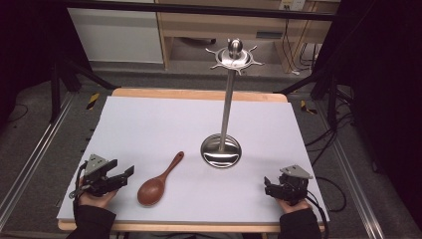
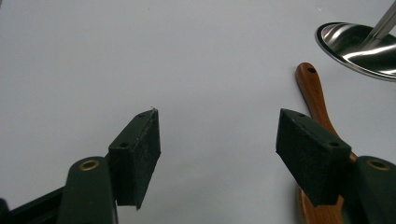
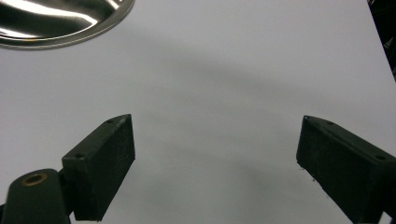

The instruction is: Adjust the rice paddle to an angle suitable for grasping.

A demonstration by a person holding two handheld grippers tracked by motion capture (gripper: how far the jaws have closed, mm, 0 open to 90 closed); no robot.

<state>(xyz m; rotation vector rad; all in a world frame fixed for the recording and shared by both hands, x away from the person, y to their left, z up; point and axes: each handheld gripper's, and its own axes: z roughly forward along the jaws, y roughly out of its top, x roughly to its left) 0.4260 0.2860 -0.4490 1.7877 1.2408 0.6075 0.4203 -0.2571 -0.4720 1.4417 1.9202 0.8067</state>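
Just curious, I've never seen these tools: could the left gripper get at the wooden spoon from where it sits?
Probably yes. The left gripper is open and empty, the wooden spoon lies flat just beside it, and nothing stands between them on the white board.

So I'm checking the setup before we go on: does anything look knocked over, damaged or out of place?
Nothing stands out. The wooden spoon lies flat on the white table, bowl toward the person. The metal stand is upright, its hooks bare. Left gripper and right gripper rest open near the front corners, holding nothing.

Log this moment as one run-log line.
left hand-held gripper: open, empty, beside wooden spoon | right hand-held gripper: open, empty | spoon: flat on table | steel stand: upright
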